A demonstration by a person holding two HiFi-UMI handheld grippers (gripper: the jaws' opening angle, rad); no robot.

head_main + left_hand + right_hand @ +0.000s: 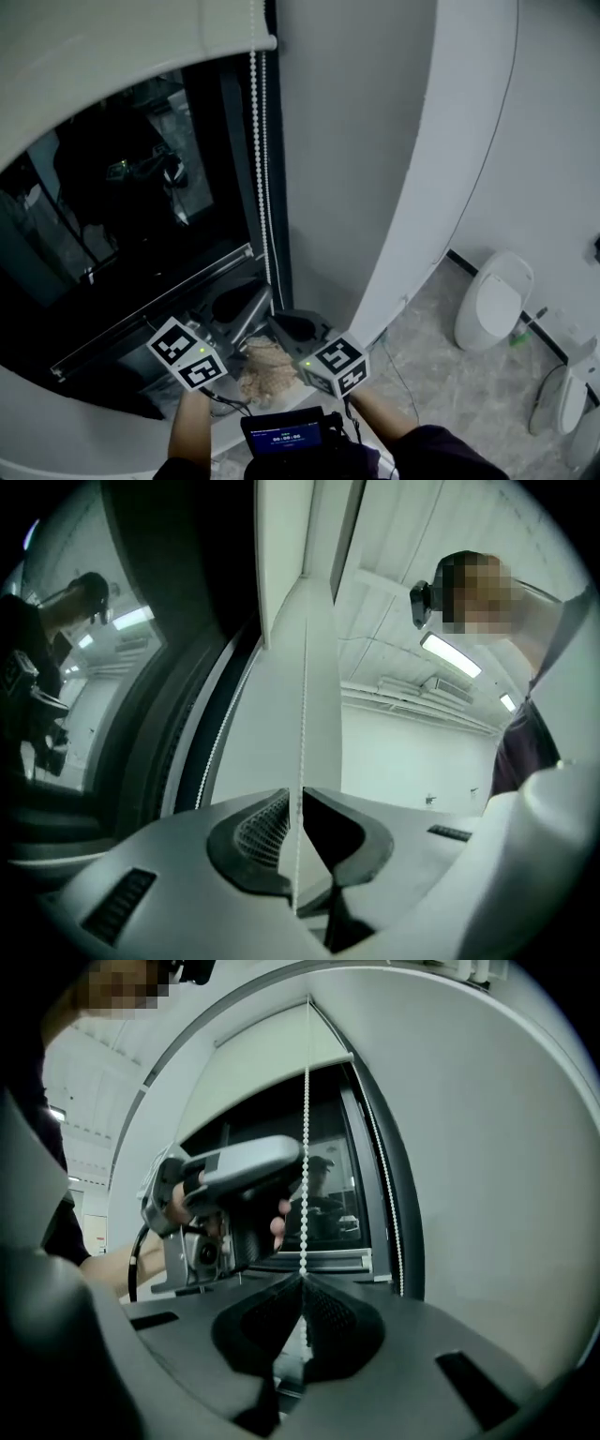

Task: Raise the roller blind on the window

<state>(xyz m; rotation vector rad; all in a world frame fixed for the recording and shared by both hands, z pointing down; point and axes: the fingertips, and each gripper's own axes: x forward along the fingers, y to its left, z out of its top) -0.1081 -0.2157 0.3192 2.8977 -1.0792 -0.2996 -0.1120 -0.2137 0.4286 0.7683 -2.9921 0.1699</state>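
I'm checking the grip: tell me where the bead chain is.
In the head view the bead chain hangs along the right edge of the window, beside the grey wall; the left gripper and right gripper are shut on it low down.

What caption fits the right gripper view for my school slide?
Right gripper clamps the white beaded cord of the pale roller blind.
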